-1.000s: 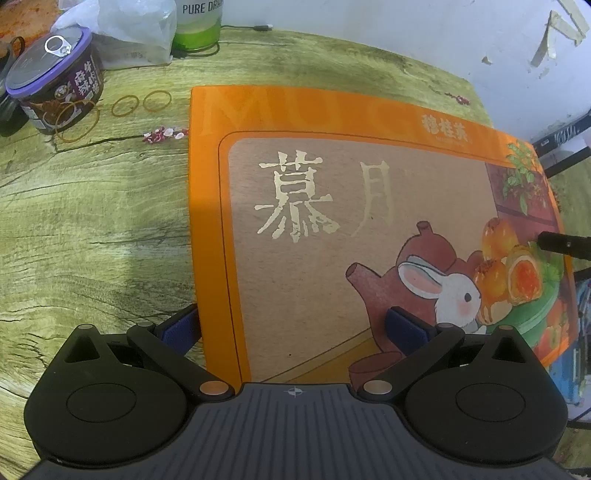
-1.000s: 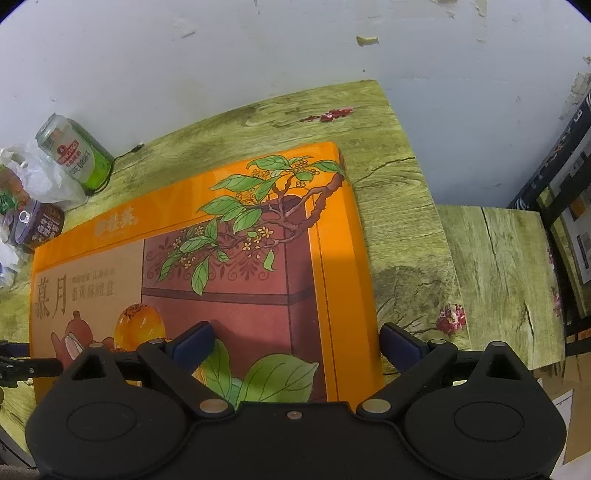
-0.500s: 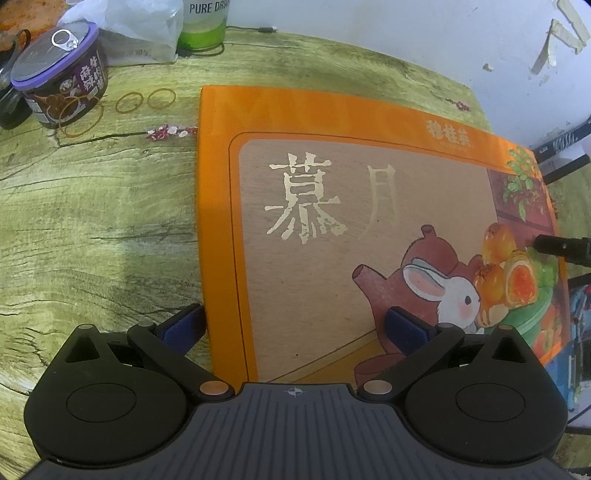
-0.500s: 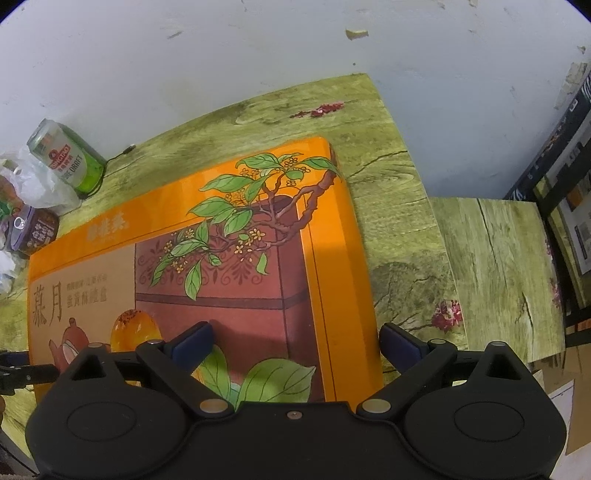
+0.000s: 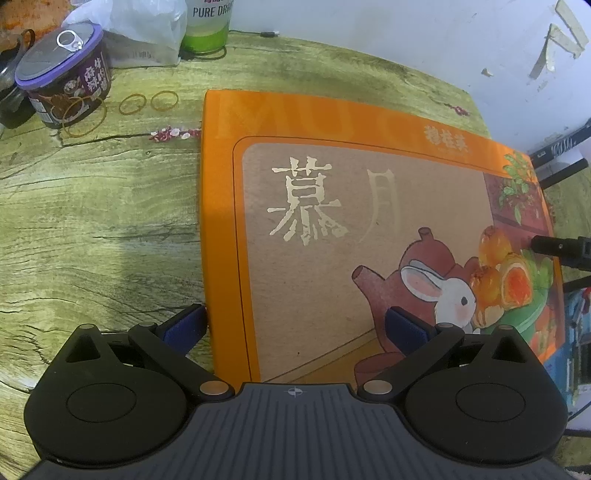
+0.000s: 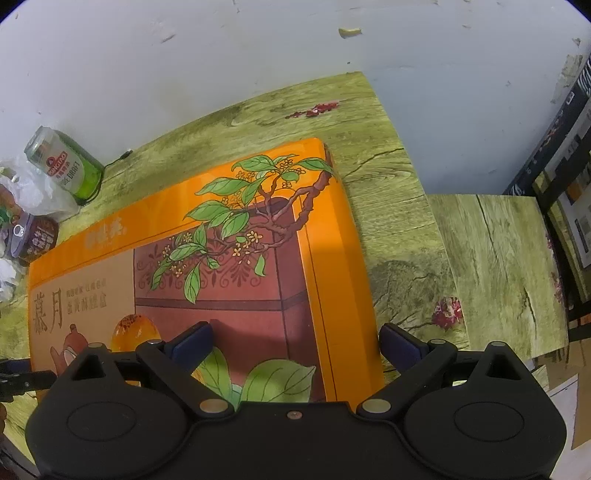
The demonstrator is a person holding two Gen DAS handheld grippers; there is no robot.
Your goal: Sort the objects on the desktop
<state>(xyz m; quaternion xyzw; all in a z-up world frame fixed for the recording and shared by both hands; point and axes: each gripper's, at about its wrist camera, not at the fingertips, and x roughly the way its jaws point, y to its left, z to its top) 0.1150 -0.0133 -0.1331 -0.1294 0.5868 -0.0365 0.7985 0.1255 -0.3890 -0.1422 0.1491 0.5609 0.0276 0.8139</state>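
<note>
Over at the far left corner of the worktop point(image 5: 92, 229) sits a purple-lidded tin point(image 5: 62, 74) with a pull-ring, upright, and a crumpled clear plastic bag point(image 5: 140, 33) lies just behind it. A few rubber bands point(image 5: 147, 102) lie flat on the wood-grain surface beside the tin, one large loop touching its base. Next along the back edge stands a green drink can point(image 5: 207, 26), close to the wall.

Now the left gripper point(image 5: 295, 325), jaws spread wide, nothing between them: its left finger is down beside the left edge of the orange gift box point(image 5: 332, 221), touching or nearly so (hard to call), while its right finger hangs over the printed rabbit on the lid.

The box itself lies flat and takes up most of the worktop's right half, its far edge short of the wall, gold characters and a teapot picture facing up.

On to the right gripper point(image 6: 295, 343), also released and wide apart, straddling the box's right edge: left finger over the lid's leaf artwork, right finger out over bare wood past the box's side. In the left wrist view its black tip pokes in from the right.

Beyond the worktop's right edge a second, lower wood-grain surface point(image 6: 498, 266) shows.
</note>
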